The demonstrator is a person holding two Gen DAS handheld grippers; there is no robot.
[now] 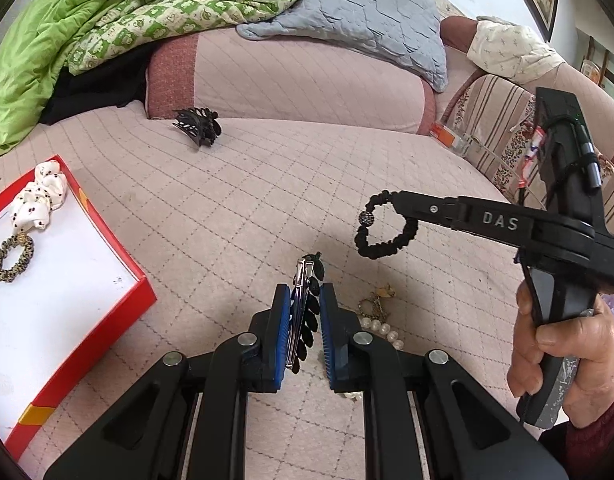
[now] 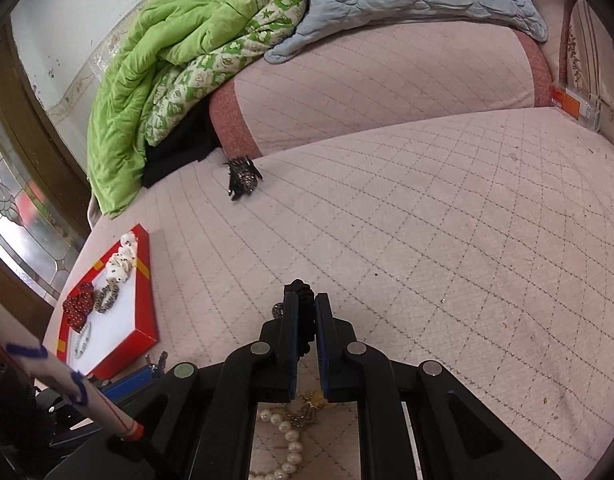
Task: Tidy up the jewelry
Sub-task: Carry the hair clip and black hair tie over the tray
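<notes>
My left gripper (image 1: pixel 305 292) is shut on a silver hair clip with black leaf-shaped beads (image 1: pixel 303 312), held above the pink quilted bed. My right gripper (image 1: pixel 399 206) is shut on a black beaded bracelet (image 1: pixel 381 226) that hangs from its tips to the right of the left gripper; in the right wrist view the bracelet (image 2: pixel 303 312) sits between the fingertips of the right gripper (image 2: pixel 306 300). A red box with a white floor (image 1: pixel 87 280) lies at the left and holds a white dotted scrunchie (image 1: pixel 39 196) and a leopard-print hair tie (image 1: pixel 13 258).
A black claw clip (image 1: pixel 199 124) lies on the bed near the pink bolster. A pearl necklace with a gold pendant (image 1: pixel 381 320) lies under the grippers. A green quilt (image 1: pixel 87 20) and a grey pillow (image 1: pixel 367 12) are piled at the back.
</notes>
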